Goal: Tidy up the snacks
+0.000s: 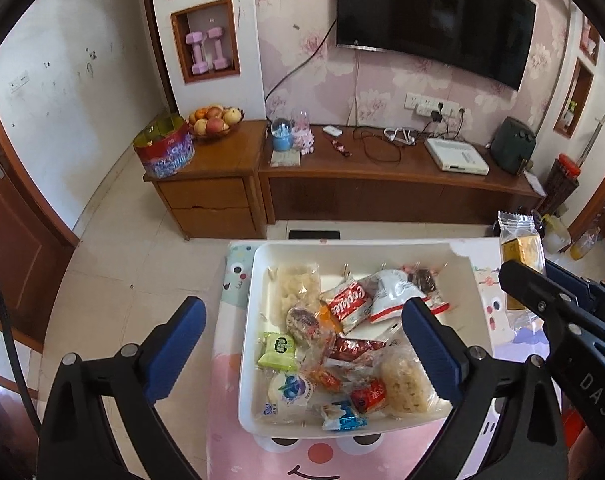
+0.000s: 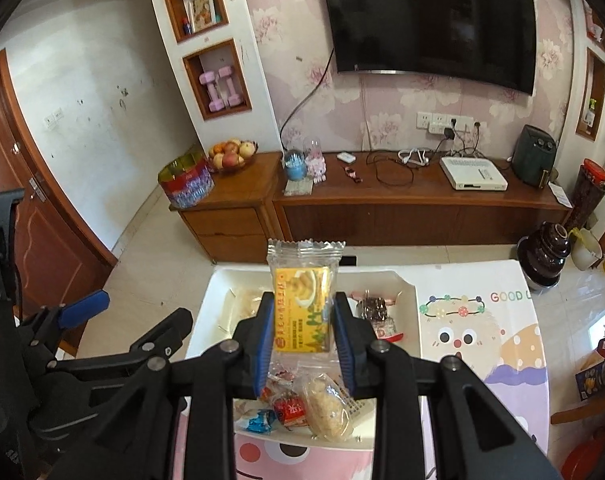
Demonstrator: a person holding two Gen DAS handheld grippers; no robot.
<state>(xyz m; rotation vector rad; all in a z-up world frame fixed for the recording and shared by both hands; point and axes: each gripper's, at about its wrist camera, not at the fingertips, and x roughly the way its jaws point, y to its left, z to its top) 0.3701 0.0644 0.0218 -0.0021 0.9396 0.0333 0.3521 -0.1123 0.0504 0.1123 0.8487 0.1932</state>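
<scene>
A white square tray (image 1: pixel 247 320) on the cartoon-print table holds several wrapped snacks: a red Copeles pack (image 1: pixel 348 305), a green pack (image 1: pixel 278 350), a blueberry pack (image 1: pixel 292 388), rice cakes (image 1: pixel 406 386). My left gripper (image 1: pixel 302 354) is open and empty above the tray. My right gripper (image 2: pixel 304 336) is shut on a yellow snack packet (image 2: pixel 302 300) in clear wrap, held upright above the tray (image 2: pixel 408 312). The packet also shows in the left wrist view (image 1: pixel 520 250) at the tray's right.
The table cover (image 2: pixel 482 340) extends right of the tray. A dark ceramic pot (image 2: pixel 544 256) stands off its far right corner. Beyond are a wooden TV cabinet (image 1: pixel 382 184), a fruit bowl (image 1: pixel 214 120) and a tin (image 1: pixel 164 152).
</scene>
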